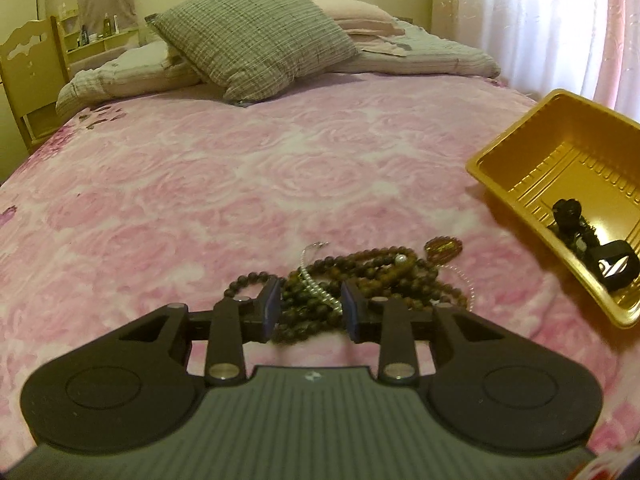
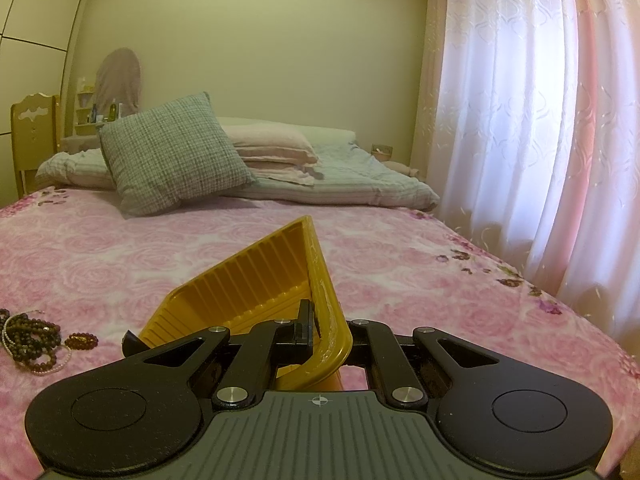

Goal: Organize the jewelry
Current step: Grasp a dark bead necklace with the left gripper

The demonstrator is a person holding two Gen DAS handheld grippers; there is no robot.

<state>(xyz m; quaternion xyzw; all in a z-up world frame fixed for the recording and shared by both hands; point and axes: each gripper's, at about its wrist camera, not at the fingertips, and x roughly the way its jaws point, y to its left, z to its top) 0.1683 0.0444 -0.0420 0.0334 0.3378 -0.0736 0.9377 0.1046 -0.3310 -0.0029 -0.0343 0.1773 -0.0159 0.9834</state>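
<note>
Both tongs are at work over a bed spread with a pink rose-patterned cover. Left tongs hang just above a tangled heap of jewelry, their two blue-padded fingers standing narrowly apart with dark beads showing in the gap between them; whether the pads actually press on any strand cannot be told. That heap lies on the cover and mixes dark brown bead strings with a thin strand of small white pearls and a small amber bead bracelet at its far edge. Right tongs are clamped tight on the rim of a yellow plastic tray, one finger inside the wall and the other hidden behind it, and the tray is held tilted. In the left wrist view the same tray sits just to the right of the heap, apart from it, with a few dark pieces of jewelry gathered in its lower corner. In the right wrist view the heap shows at the left edge of the cover. A checked cushion leans against folded bedding at the head of the bed, and a pale curtain hangs along the right side.
</note>
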